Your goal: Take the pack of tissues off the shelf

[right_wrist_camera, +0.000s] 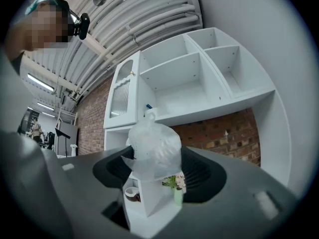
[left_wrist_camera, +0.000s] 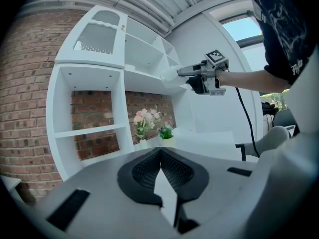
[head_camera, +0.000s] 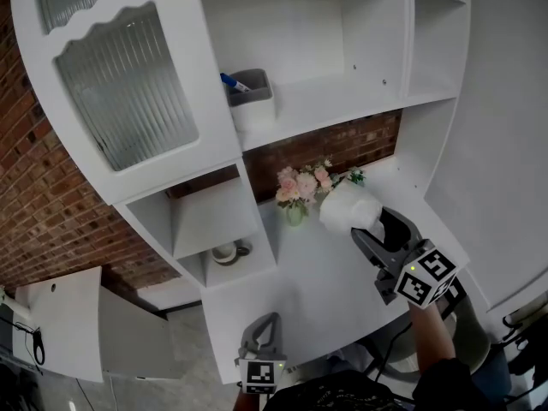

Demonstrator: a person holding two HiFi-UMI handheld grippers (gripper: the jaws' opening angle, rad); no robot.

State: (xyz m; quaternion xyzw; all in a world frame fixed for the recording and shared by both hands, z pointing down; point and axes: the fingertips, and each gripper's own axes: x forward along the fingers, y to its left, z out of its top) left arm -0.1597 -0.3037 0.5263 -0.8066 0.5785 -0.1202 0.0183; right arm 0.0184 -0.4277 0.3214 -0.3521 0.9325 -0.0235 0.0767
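The pack of tissues [head_camera: 348, 209] is a white, plastic-wrapped bundle held in the air just in front of the shelf unit, above the white counter [head_camera: 295, 294]. My right gripper [head_camera: 363, 228] is shut on it. In the right gripper view the pack [right_wrist_camera: 152, 147] bulges up between the two dark pads. From the left gripper view, the right gripper [left_wrist_camera: 185, 76] and the pack [left_wrist_camera: 171, 77] show high up at the open shelf. Low at the counter's near edge, my left gripper [head_camera: 262, 324] has its jaw tips meeting [left_wrist_camera: 160, 152] with nothing between them.
A vase of pink flowers [head_camera: 297, 193] and a small green plant [head_camera: 354, 176] stand on the counter by the brick back wall. A grey box with a blue pen [head_camera: 251, 93] sits on the upper shelf. A cup [head_camera: 228, 252] rests in the lower cubby. A ribbed-glass door [head_camera: 127, 92] is at the left.
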